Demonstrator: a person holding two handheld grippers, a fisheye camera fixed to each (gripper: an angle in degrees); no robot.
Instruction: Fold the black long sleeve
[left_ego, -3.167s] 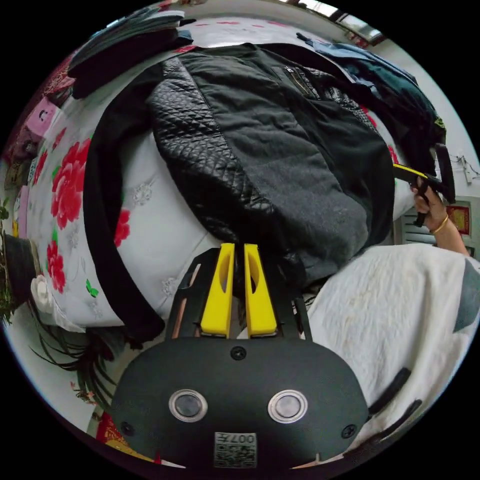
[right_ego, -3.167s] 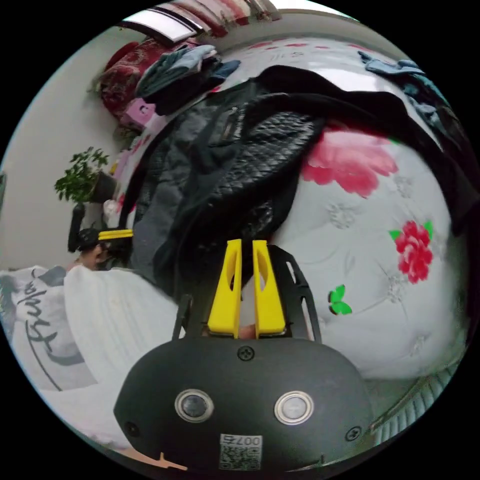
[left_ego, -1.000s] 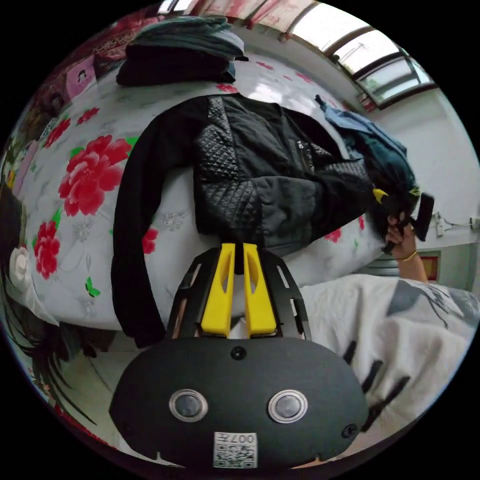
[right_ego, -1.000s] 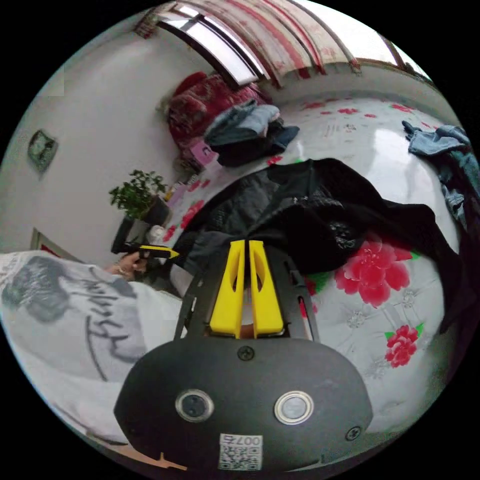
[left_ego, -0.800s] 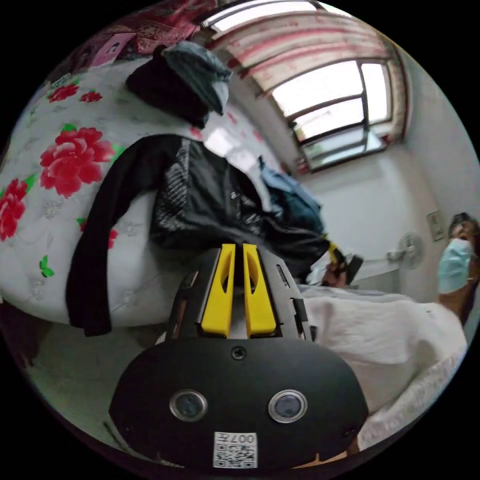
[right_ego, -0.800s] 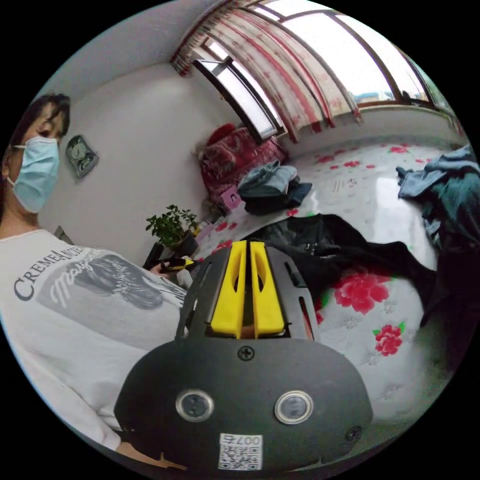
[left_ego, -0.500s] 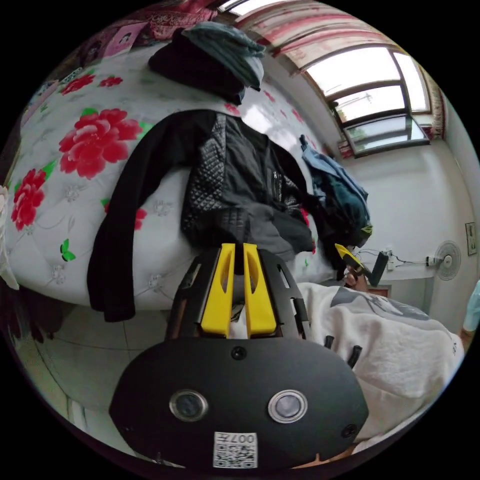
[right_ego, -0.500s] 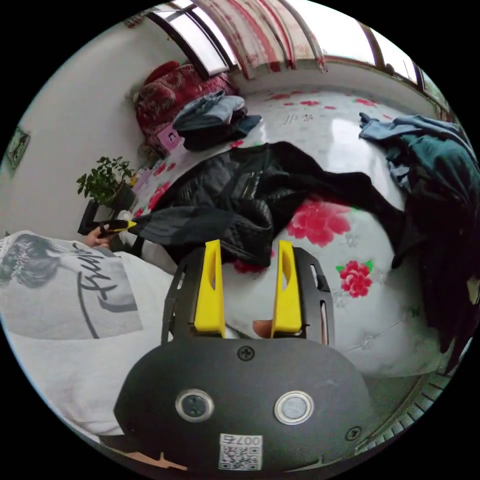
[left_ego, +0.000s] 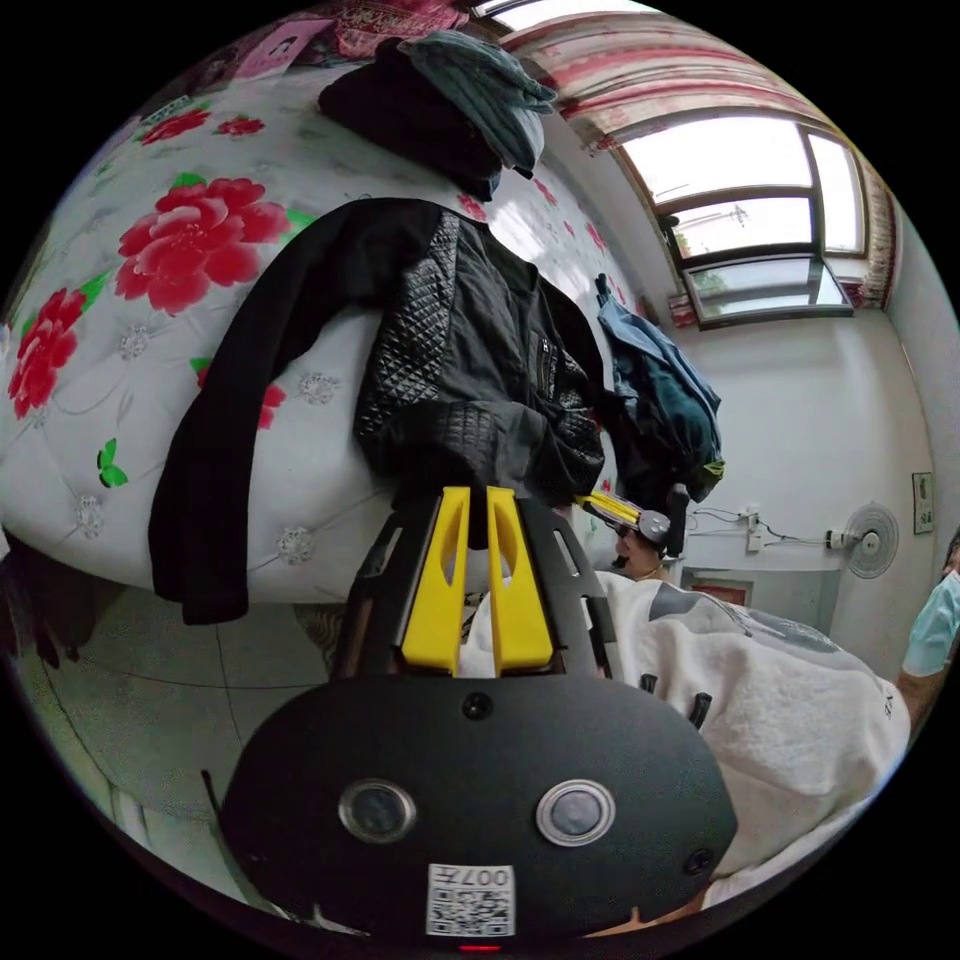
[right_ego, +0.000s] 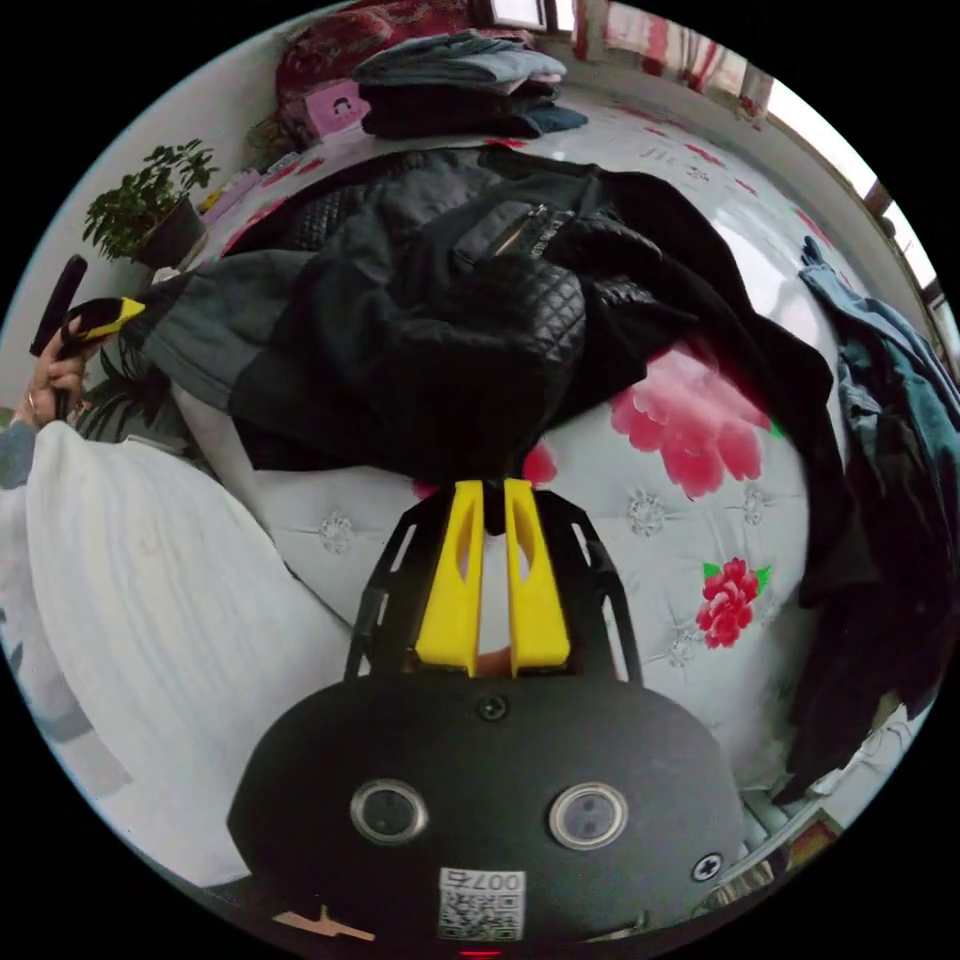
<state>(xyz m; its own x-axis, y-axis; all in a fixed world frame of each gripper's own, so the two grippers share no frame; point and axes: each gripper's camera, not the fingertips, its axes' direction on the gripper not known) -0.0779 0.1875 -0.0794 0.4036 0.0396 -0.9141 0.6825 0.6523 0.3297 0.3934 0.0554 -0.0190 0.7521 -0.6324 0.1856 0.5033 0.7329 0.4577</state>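
Both grippers are pinching the jacket's (left_ego: 470, 350) hem at the bed (left_ego: 120, 330) edge: left gripper (left_ego: 478, 500) and right gripper (right_ego: 492, 495) fingers nearly closed on fabric. One sleeve (left_ego: 215, 470) is dangling off the bed; its weight is likely threatening to drag the jacket floorward mid-fold.

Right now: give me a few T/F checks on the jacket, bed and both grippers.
1. The black jacket lies on a flowered bedspread. True.
2. The left gripper is wide open. False: its jaws are closed on the jacket's hem.
3. One black sleeve hangs over the bed's edge. True.
4. The right gripper grips a blue towel. False: it pinches the black jacket.
5. A folded pile of clothes sits beyond the jacket. True.
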